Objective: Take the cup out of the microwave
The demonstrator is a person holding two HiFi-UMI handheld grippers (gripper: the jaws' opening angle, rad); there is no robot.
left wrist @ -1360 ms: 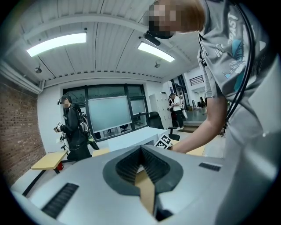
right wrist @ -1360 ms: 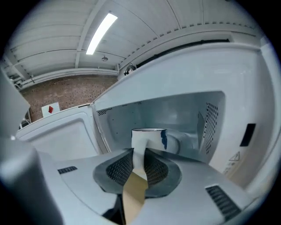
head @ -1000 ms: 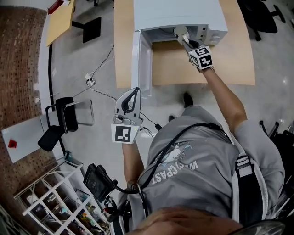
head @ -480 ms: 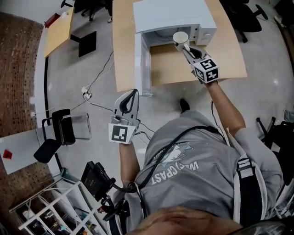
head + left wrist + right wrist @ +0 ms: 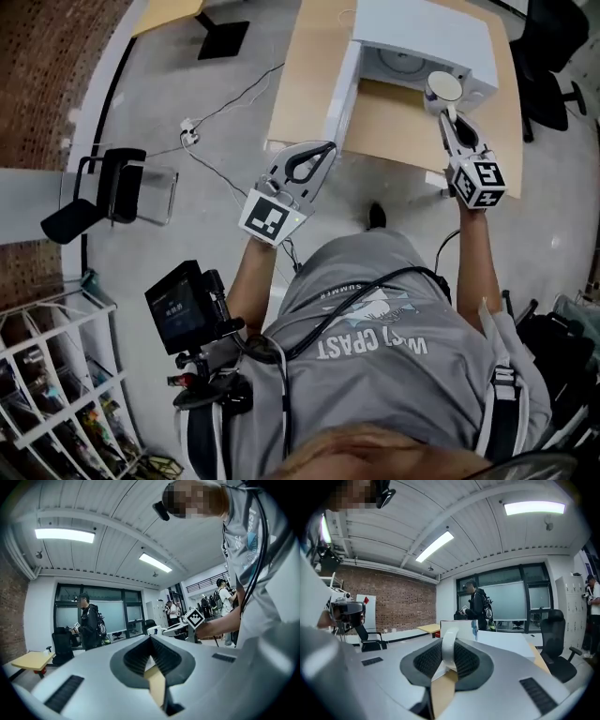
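Note:
A white microwave (image 5: 422,28) stands on a wooden table (image 5: 394,127) with its door (image 5: 339,92) swung open to the left. In front of the microwave's opening and above the table, my right gripper (image 5: 441,108) is shut on the wall of a white cup (image 5: 442,88), held rim up. In the right gripper view the cup's wall (image 5: 448,649) stands edge-on between the ribbed pads of the right gripper (image 5: 449,660). My left gripper (image 5: 325,148) hangs near the door's outer edge, fingertips together, holding nothing. In its own view the left gripper (image 5: 151,641) points level across the room.
A black office chair (image 5: 103,192) and cables (image 5: 225,103) are on the floor at left. Another black chair (image 5: 553,47) stands right of the table. A white shelf (image 5: 47,375) is at bottom left. A person in black (image 5: 89,620) stands by the far windows.
The right gripper has drawn the cup out of the microwave's opening and lifted it above the table. The left gripper has moved up toward the open door.

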